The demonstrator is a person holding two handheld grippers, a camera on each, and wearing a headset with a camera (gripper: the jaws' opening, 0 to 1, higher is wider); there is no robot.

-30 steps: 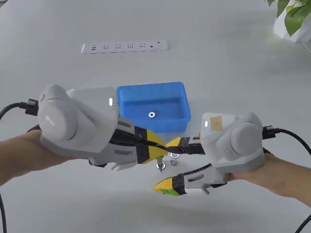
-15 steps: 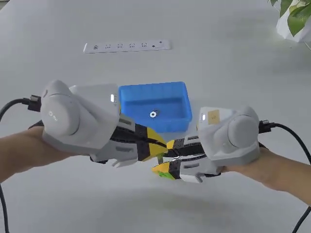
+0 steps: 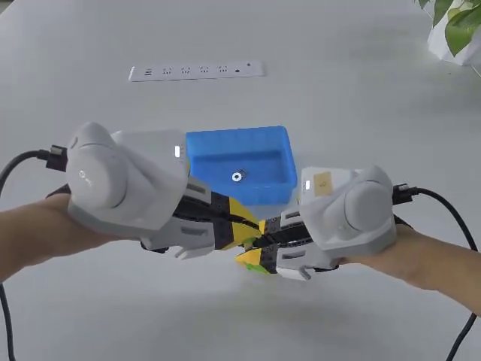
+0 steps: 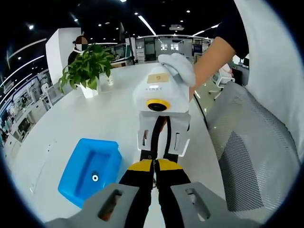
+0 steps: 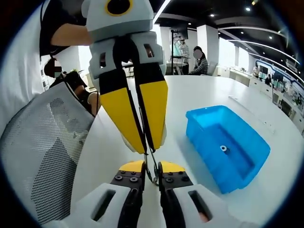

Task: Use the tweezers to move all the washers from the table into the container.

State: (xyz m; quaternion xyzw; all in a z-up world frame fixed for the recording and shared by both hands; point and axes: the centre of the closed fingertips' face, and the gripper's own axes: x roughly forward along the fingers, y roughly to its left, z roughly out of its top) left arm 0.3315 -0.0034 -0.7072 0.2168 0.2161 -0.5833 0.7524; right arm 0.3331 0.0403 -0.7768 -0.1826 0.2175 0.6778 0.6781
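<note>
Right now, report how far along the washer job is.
Done: one washer lies in the container. In hand: the left gripper and right gripper meet tip to tip, both shut on the tweezers. Remaining: unclear, since the grippers hide the table beneath them.

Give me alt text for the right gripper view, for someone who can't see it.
The right gripper and the left gripper meet tip to tip, both pinching thin metal tweezers over a white table. To the right, a blue container holds one washer.
</note>
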